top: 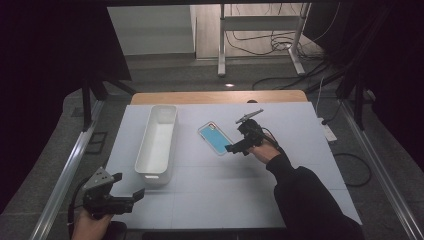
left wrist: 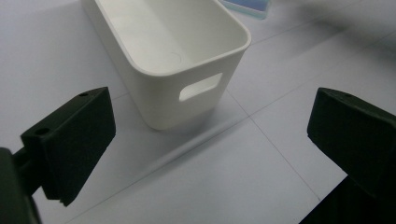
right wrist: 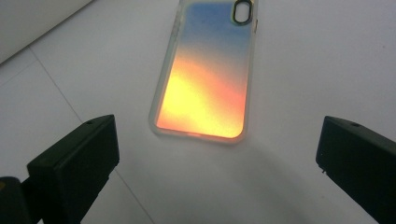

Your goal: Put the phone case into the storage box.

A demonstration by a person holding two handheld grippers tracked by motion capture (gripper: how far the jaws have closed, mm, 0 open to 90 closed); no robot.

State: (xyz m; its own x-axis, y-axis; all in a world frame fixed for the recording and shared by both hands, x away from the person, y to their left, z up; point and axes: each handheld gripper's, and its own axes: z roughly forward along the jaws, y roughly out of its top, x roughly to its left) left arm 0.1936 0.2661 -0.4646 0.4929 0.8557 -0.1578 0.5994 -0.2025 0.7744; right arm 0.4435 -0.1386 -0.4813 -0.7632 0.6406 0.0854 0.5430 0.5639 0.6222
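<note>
Black fingers [right wrist: 74,163] of the right gripper [top: 236,147] are standing wide, empty, hovering just short of the phone case [right wrist: 208,74] lying flat mid-frame on the counter [right wrist: 327,56]. Risk: thin case is giving no edge, so fingers may be skidding it away. Left gripper [top: 129,196], fingers wide too, is idling lower left near the white bin [top: 157,145].

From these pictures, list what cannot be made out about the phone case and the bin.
- Phone case: its true colour. Teal in the high view, orange-to-blue sheen in the right gripper view.
- Phone case in the left gripper view: cut off by the top edge.
- White bin: its far end, cut off by the top edge of the left gripper view.
</note>
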